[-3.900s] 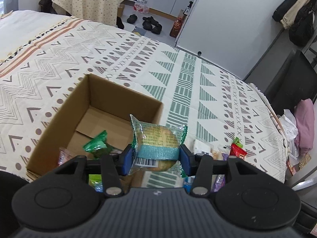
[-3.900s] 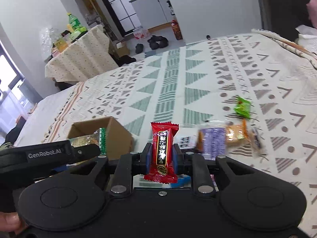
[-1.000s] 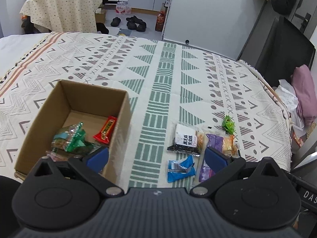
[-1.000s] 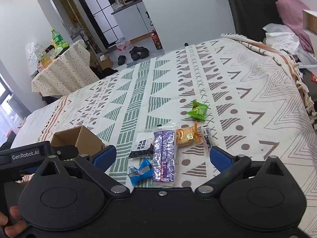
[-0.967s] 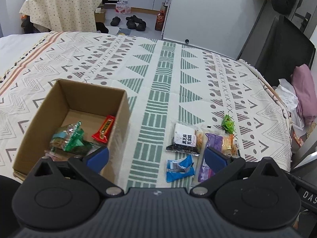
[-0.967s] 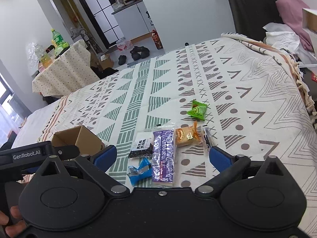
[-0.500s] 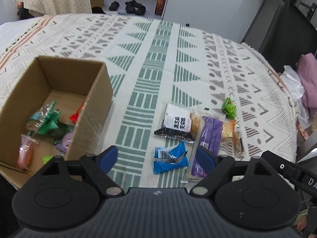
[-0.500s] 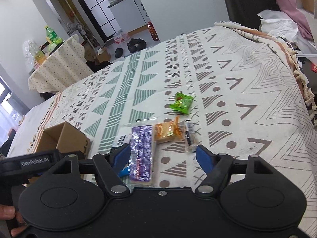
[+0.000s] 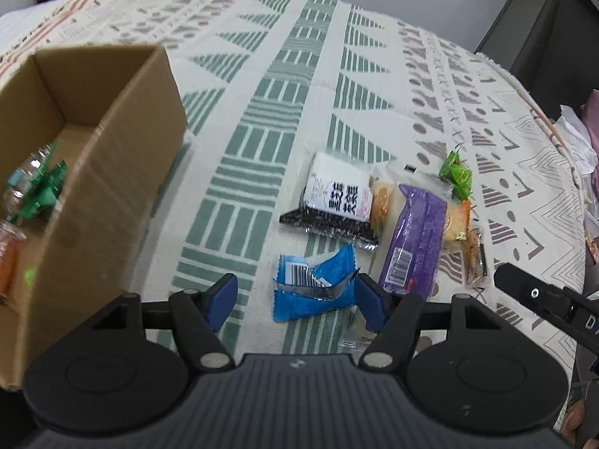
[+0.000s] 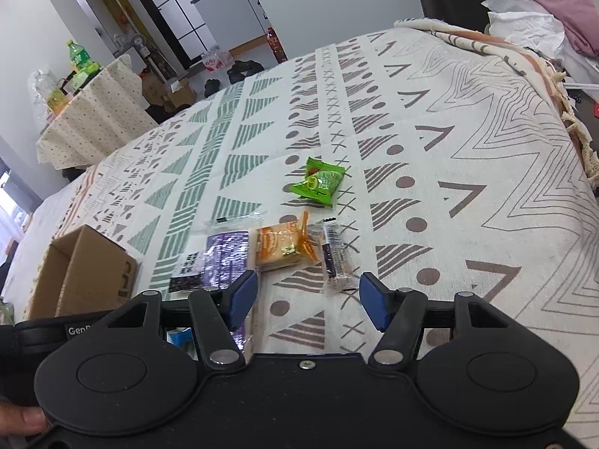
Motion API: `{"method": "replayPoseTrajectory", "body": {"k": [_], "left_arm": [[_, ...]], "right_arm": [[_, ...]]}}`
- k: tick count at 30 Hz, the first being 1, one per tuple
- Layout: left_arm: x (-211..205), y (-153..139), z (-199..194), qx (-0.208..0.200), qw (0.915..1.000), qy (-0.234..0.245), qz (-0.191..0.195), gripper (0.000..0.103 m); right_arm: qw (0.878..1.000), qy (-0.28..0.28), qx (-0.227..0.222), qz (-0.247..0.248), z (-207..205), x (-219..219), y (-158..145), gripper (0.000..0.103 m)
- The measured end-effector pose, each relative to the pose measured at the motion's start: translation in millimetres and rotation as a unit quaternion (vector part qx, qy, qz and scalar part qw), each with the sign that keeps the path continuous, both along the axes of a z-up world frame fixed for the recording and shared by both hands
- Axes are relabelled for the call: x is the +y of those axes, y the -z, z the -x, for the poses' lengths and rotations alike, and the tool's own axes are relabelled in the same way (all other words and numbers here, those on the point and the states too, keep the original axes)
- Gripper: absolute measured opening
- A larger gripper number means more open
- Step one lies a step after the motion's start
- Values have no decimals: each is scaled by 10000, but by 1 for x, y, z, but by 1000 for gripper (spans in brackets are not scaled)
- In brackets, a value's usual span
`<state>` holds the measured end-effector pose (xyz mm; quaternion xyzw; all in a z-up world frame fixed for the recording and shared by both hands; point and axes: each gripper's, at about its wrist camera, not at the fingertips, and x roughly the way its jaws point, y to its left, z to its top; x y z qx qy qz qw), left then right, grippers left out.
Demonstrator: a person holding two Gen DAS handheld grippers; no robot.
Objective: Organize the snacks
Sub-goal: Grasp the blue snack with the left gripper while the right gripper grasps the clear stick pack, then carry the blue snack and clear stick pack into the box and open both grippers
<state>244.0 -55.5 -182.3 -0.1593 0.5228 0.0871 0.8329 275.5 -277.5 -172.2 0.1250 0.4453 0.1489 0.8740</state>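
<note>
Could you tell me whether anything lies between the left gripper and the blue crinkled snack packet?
Nothing visible does: the open left gripper has the blue crinkled snack packet right between its fingers, on the patterned bedspread.

Both grippers, loaded 3.9 seconds ago, now gape empty — the left gripper swings from the cardboard box to straddle a blue packet, while the right gripper drops toward a clear-wrapped bar.
</note>
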Motion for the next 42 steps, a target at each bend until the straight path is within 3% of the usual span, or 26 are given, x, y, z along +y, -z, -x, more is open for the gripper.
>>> {"method": "replayPoseTrajectory", "body": {"k": [6, 8, 10, 11, 16, 19, 24, 42], "left_arm": [[1, 15, -6, 79, 9998, -177, 82, 55], [1, 14, -8, 69, 9996, -214, 163, 40], [2, 12, -9, 90, 9995, -252, 196, 38], [2, 11, -9, 90, 9994, -257, 200, 30], [8, 8, -6, 67, 9993, -342, 148, 29], [13, 7, -4, 64, 9991, -400, 121, 29], [18, -3, 0, -19, 9989, -464, 71, 29], [26, -48, 20, -448, 9976, -523, -20, 29]], "right_arm": [[9999, -23, 57, 109, -13, 4, 12, 61], [9998, -57, 59, 169, -17, 7, 14, 61], [9998, -74, 58, 189, -22, 9, 16, 61], [9998, -87, 69, 186, -24, 9, 18, 61], [9993, -164, 104, 329, -30, 13, 26, 60], [9991, -179, 164, 343, -32, 15, 30, 53], [9986, -207, 292, 381, -30, 14, 33, 21], [9998, 7, 76, 182, -4, 5, 8, 17]]}}
